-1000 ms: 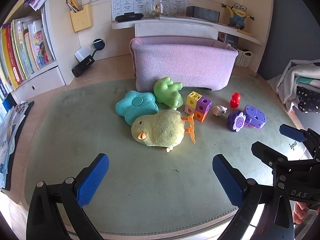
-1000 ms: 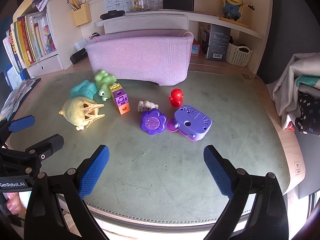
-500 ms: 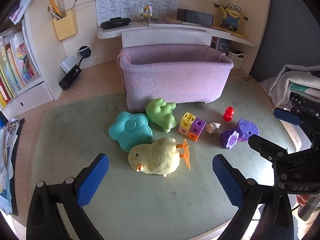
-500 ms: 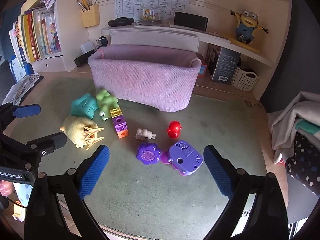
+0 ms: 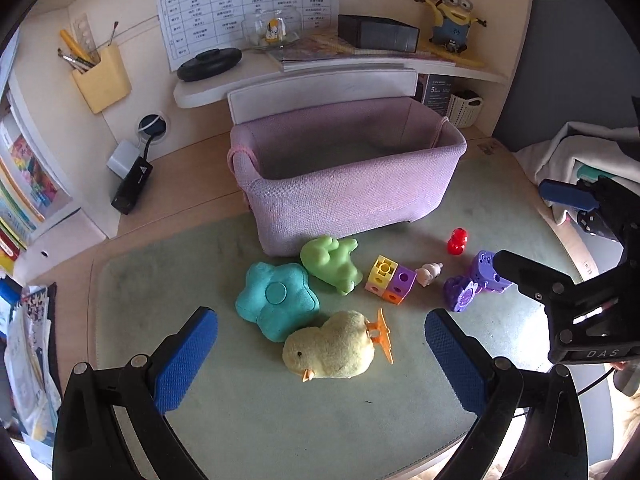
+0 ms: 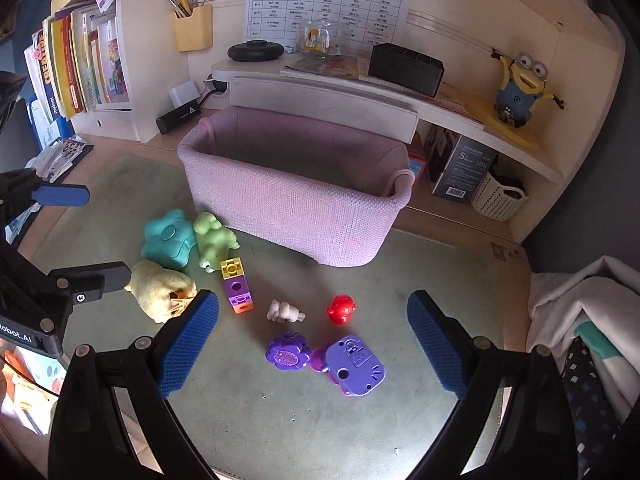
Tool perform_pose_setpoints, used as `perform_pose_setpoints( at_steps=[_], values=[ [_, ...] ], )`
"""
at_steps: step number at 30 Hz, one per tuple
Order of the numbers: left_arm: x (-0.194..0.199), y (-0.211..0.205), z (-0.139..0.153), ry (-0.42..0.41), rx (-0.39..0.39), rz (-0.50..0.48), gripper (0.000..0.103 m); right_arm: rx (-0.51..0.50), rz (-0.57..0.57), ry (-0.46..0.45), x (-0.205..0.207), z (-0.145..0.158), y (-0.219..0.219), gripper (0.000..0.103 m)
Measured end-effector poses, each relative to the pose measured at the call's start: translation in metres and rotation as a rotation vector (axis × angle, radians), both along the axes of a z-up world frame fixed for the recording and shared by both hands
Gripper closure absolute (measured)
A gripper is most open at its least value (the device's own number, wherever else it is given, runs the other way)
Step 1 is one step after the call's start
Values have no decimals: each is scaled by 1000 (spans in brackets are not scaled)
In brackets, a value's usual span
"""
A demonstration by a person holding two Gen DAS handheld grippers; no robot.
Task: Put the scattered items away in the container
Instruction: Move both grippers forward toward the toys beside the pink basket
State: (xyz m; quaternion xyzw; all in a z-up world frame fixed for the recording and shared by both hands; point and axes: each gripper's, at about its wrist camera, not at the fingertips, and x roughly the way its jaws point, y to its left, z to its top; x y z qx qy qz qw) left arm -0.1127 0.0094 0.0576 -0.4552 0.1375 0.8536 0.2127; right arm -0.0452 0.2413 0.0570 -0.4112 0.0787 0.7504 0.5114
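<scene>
A pink fabric basket (image 5: 352, 196) (image 6: 296, 208) stands at the back of the green mat. In front of it lie a yellow plush chick (image 5: 332, 348) (image 6: 160, 292), a teal star cushion (image 5: 276, 300), a green toy (image 5: 332, 260), stacked colour blocks (image 5: 388, 280) (image 6: 236, 286), a small white figure (image 6: 286, 312), a red toy (image 6: 341, 309) and purple toys (image 6: 352, 364). My left gripper (image 5: 320, 356) is open above the chick. My right gripper (image 6: 312, 344) is open above the purple toys. Both are empty.
A shelf with a Minion figure (image 6: 520, 88), a black box (image 6: 406, 68) and a pen holder (image 6: 192, 28) runs behind the basket. Books (image 6: 80, 64) stand at the left. Clothes (image 6: 580, 320) lie at the right. A small white basket (image 6: 498, 196) sits under the shelf.
Both grippers have risen and tilted down, so the basket's inside now shows. The toys have not moved. Both grippers stay open.
</scene>
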Motion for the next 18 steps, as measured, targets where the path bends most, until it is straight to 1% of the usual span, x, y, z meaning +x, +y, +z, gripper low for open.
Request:
perform_pose_setpoints(
  at_steps=[3, 6, 12, 18],
  values=[
    [-6, 6, 5, -17, -16, -38, 1, -10, -10, -13, -4, 6, 7, 9],
    [-12, 8, 12, -32, -19, -56, 1, -18, -5, -21, -8, 13, 12, 9],
    [-28, 10, 29, 9, -50, -39, 1, -30, -22, -18, -12, 27, 23, 9],
    [-52, 13, 38, -44, -33, -39, 1, -64, -61, -9, -15, 36, 42, 9]
  ],
)
